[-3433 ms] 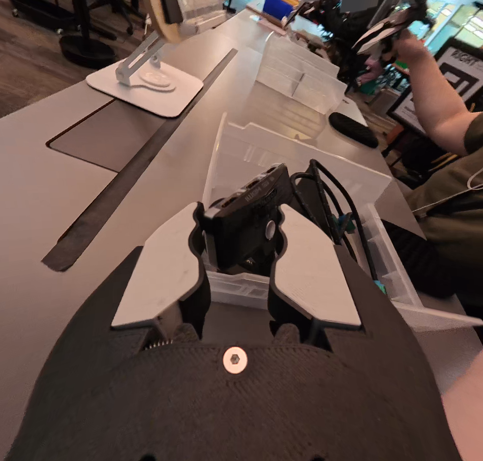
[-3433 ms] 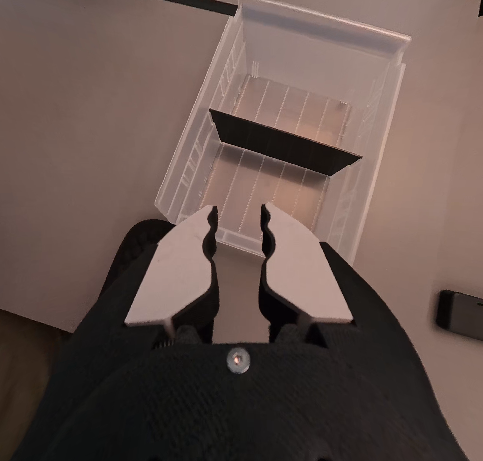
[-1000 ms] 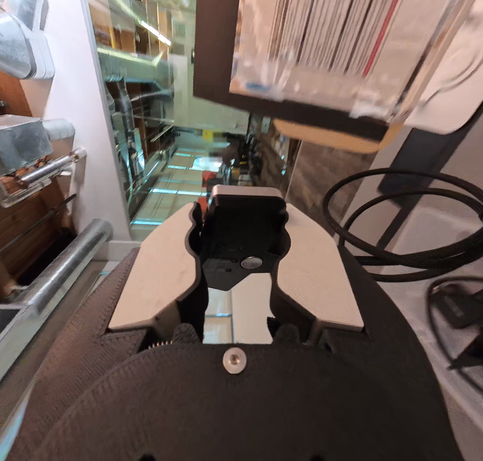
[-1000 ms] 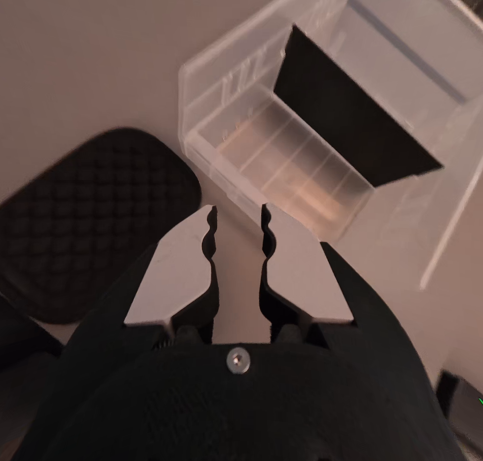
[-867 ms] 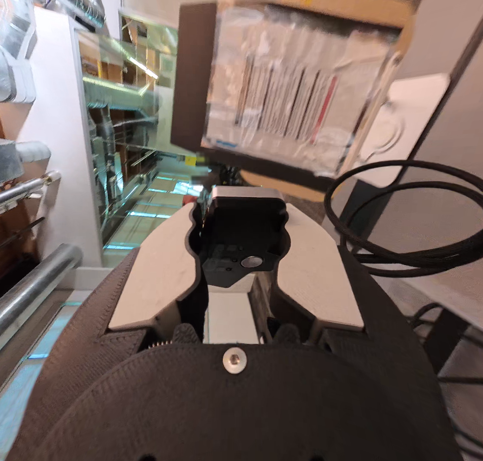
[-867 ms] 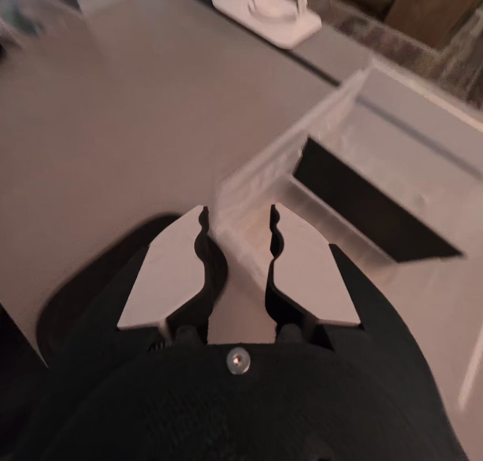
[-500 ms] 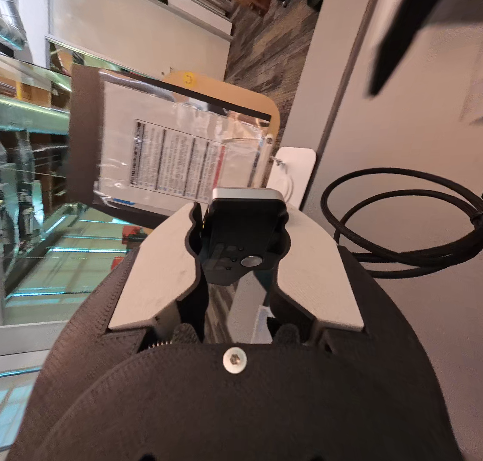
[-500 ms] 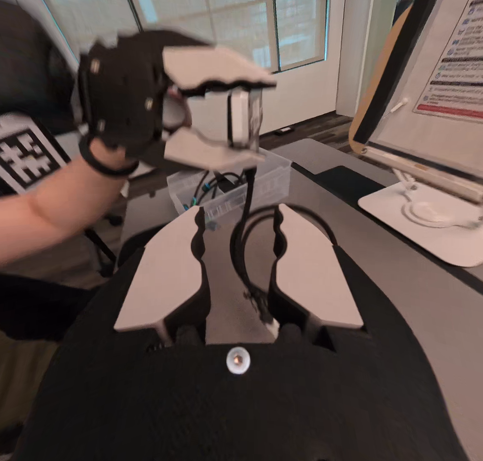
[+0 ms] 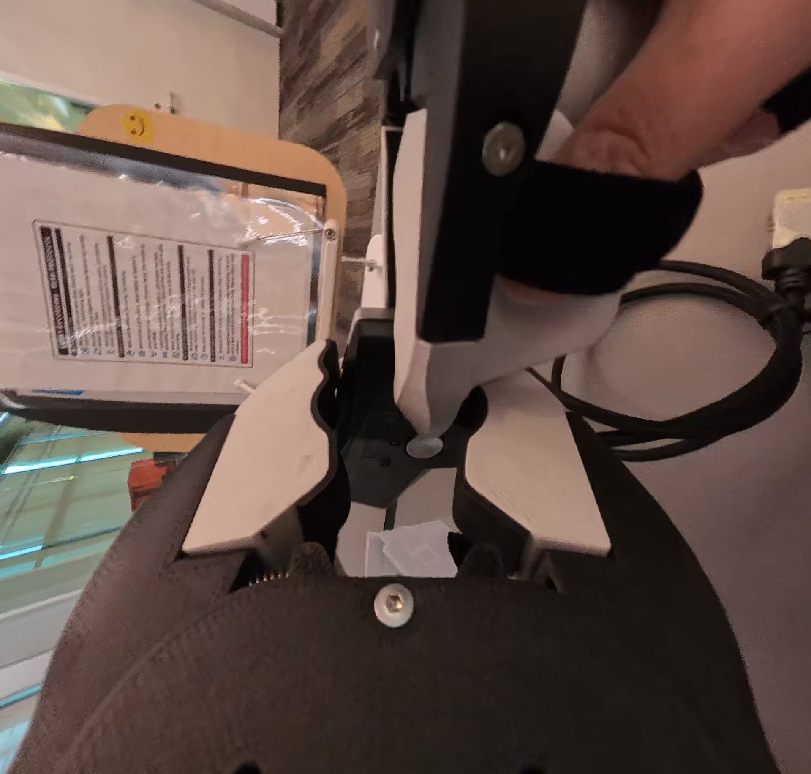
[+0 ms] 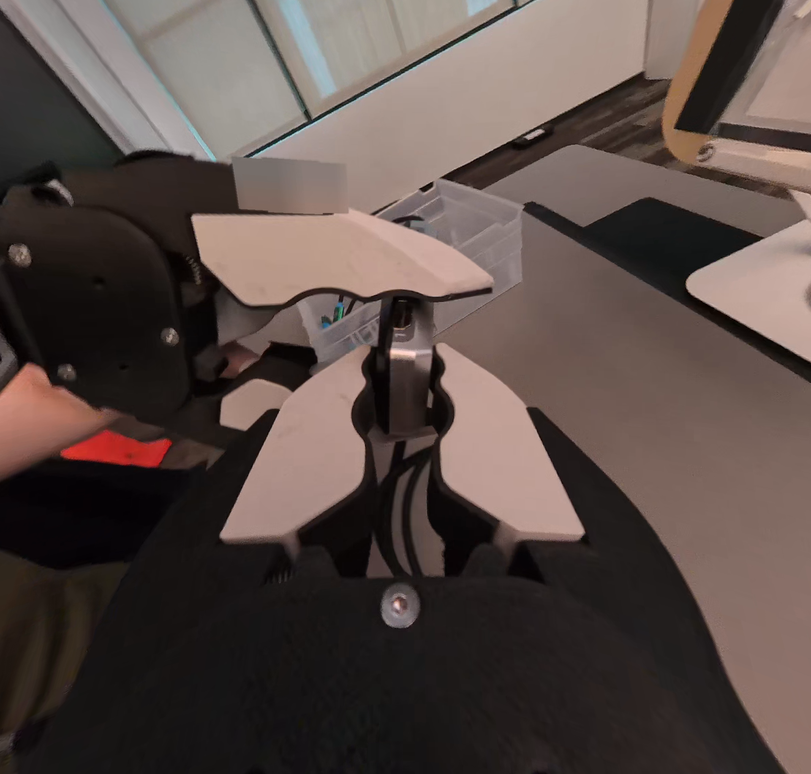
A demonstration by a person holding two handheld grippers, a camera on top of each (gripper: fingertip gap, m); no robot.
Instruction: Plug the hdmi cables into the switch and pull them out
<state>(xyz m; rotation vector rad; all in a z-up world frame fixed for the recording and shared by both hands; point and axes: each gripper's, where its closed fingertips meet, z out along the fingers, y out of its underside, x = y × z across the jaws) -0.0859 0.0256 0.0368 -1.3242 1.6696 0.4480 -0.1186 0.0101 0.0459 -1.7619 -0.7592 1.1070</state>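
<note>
Clear plastic bin [image 10: 491, 235] sits on grey table [image 10: 614, 401], small items inside too blurred to identify. Framed sheet [image 9: 149, 296] on tan backing, on a white stand base [image 10: 755, 305] at table's far edge. Large windows [image 10: 307, 28] behind; wood-pattern floor [image 9: 324, 50].

The switch [image 10: 401, 395] is held up above the tabletop [image 10: 614, 401], between the fingers of both grippers: the right gripper [image 10: 401, 371] from below, the left gripper [image 10: 351, 314] from the left. Behind them a bin [image 10: 474, 235] holding cables sits on the tabletop. A stand's base [image 10: 755, 287] rests toward the right edge. In the left wrist view a coiled cable [image 9: 724, 358] lies on the tabletop, right of the switch.
</note>
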